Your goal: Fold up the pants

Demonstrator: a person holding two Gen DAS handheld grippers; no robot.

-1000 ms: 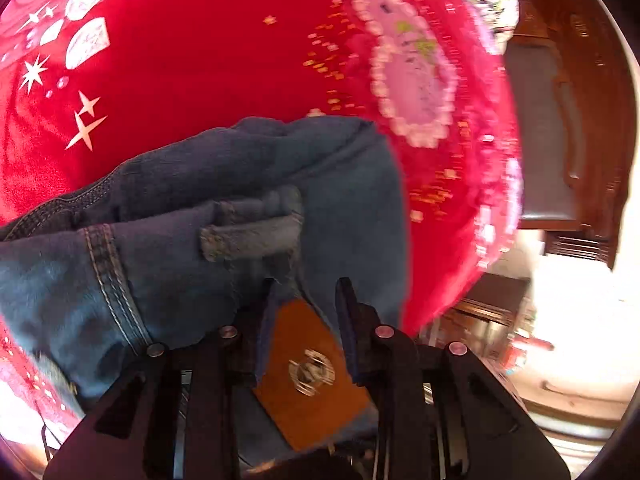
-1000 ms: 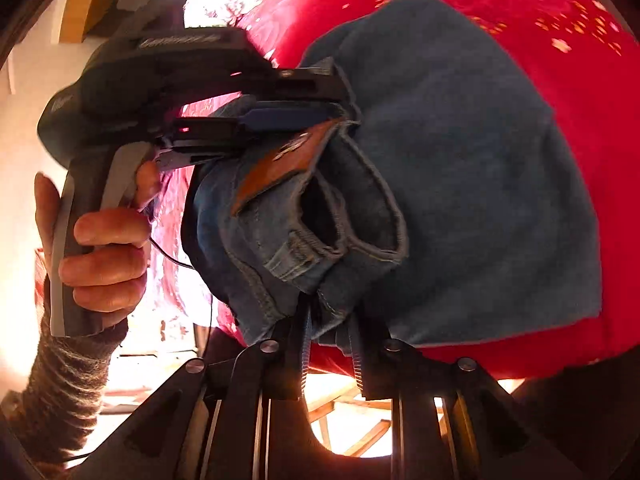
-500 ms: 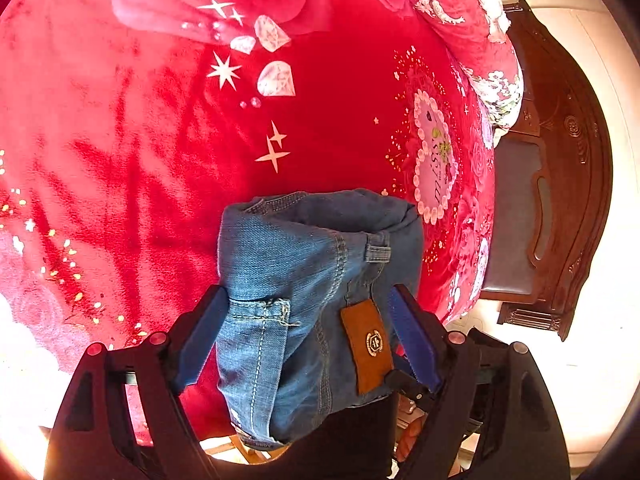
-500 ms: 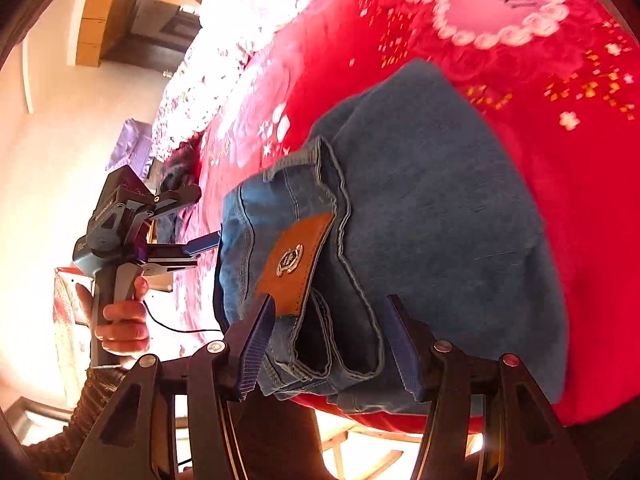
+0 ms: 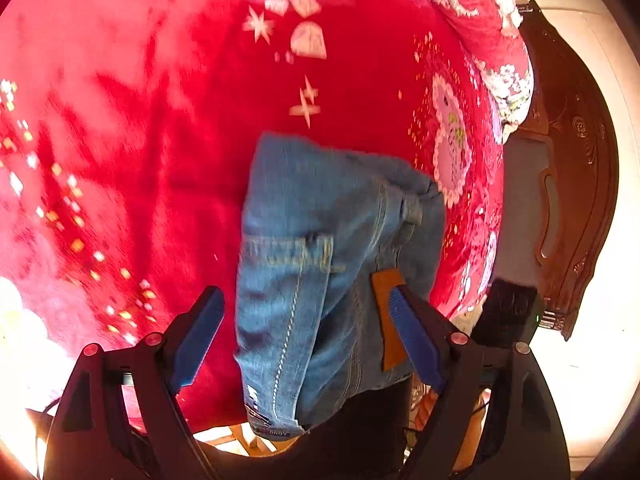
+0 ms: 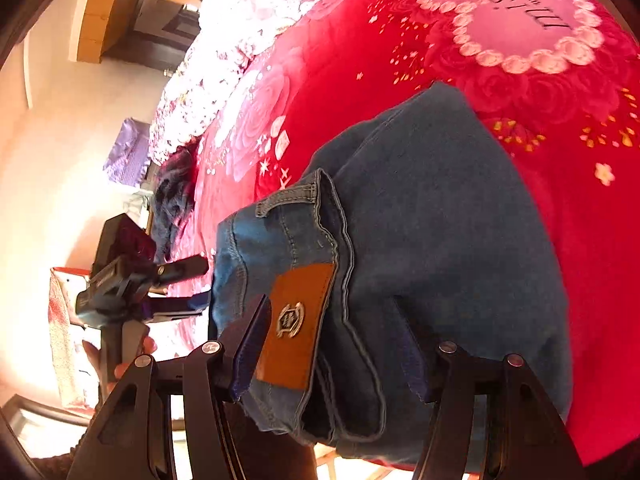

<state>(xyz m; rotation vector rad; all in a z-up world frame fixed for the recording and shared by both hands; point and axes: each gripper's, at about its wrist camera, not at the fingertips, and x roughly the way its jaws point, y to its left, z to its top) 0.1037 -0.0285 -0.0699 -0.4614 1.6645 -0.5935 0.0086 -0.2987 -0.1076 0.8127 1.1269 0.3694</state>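
Pants [image 5: 332,264]: blue denim, folded into a compact bundle, lying near the edge of the red floral blanket [image 5: 160,120], waistband end hanging slightly over that edge toward the cameras. Spread beneath and far beyond the bundle, red plush with roses, stars and a pink heart medallion. Off to one side, dark carved wooden furniture [image 5: 572,184], well apart from the denim.

Layers stacked in the right wrist view: a darker lower layer [image 6: 460,220] under the lighter waistband part, belt loop up top, brown leather patch [image 6: 296,324] facing the lens.

Left gripper [image 5: 304,332]: fingers spread wide, blue pads on either side of the bundle, not visibly touching cloth, nothing held. Right gripper [image 6: 336,344]: likewise spread wide, one pad just beside the patch, the other over the darker denim; contact hard to judge, no pinch evident.

Step in hand, as a judgement: release after the last fold, both tools clear of the cloth. Task likely close to done. Next move, if any: a light tidy only, squaring the overhanging waistband end and pressing the stack flat, or simply backing both tools straight away. Risk worth minding: a pad snagging the belt loop or loose hem on the way out and dragging the bundle off the blanket edge.
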